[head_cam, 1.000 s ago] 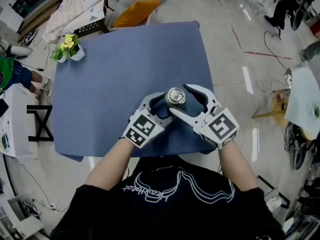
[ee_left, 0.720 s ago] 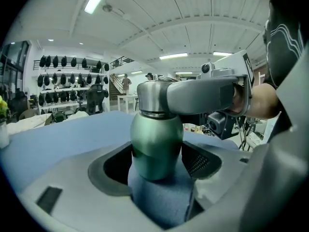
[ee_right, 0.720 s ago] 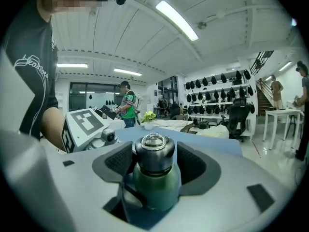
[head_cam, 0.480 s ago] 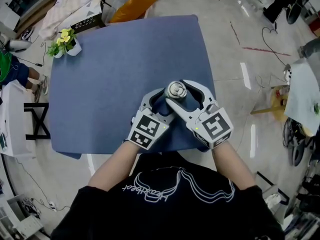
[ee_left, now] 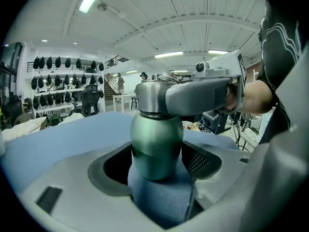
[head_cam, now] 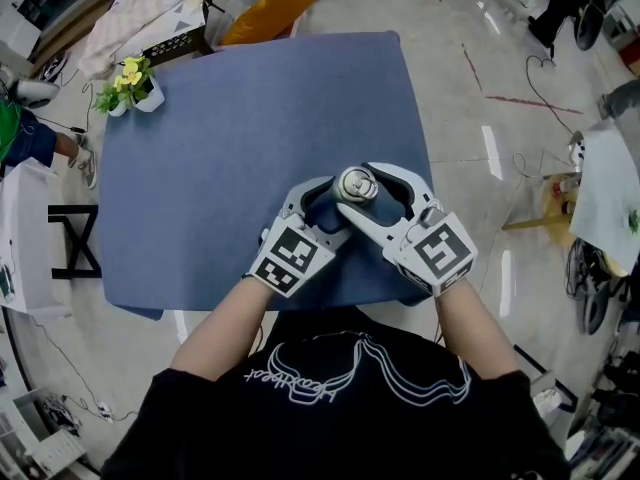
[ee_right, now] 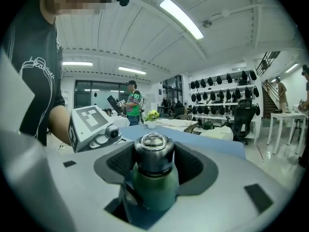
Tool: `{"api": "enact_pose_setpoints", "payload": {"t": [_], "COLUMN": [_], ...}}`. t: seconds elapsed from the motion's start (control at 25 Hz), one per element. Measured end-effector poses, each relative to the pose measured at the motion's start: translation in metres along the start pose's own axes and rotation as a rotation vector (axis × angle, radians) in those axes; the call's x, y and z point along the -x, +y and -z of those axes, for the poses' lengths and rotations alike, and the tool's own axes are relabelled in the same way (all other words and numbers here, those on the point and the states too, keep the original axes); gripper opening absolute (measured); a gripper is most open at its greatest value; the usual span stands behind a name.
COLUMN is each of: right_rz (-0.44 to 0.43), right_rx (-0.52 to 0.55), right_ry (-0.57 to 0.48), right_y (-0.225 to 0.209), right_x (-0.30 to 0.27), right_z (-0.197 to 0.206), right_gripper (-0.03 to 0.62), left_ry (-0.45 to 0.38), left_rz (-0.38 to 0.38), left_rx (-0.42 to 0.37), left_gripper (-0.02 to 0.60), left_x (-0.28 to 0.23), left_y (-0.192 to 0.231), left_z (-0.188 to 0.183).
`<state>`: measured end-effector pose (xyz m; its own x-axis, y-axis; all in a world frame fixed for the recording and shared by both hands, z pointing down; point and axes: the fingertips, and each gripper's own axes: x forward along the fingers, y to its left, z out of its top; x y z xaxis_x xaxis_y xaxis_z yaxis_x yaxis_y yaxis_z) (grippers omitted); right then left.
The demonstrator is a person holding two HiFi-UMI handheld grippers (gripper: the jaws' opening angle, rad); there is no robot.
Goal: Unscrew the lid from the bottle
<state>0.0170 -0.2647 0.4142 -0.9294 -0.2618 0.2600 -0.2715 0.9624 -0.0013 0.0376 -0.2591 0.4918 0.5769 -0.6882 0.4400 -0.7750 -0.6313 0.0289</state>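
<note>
A green metal bottle stands upright on the blue table, near its front edge. Its silver lid with a ring on top is on the neck. My left gripper comes in from the lower left and is shut on the bottle's body, low down. My right gripper comes in from the lower right, higher up. Its jaws have just been closing, and both pads now press on the lid. One right finger crosses the lid in the left gripper view.
A small pot of yellow flowers sits at the table's far left corner. Beyond the far edge lie an orange bag and white cloth. A black folding stand is left of the table. People stand in the background.
The right gripper's jaws have narrowed from a wider stance around the lid to a grip on it. Both hands and the bottle have stayed where they were.
</note>
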Motion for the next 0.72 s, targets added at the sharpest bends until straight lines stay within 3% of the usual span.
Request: {"api": "enact_pose_setpoints", "payload": {"t": [0.72], "right_rz": [-0.343], "right_rx": [0.097], "right_ry": [0.057], "right_y": [0.0038], "right_x": [-0.0036], "right_z": [0.0021], "right_gripper": [0.262], "left_ry": [0.052], "left_rz": [0.297], "left_rx": [-0.180], "left_gripper": [0.327], "left_x": [-0.0027], "left_y": [0.0041], "left_z": [0.0003]}}
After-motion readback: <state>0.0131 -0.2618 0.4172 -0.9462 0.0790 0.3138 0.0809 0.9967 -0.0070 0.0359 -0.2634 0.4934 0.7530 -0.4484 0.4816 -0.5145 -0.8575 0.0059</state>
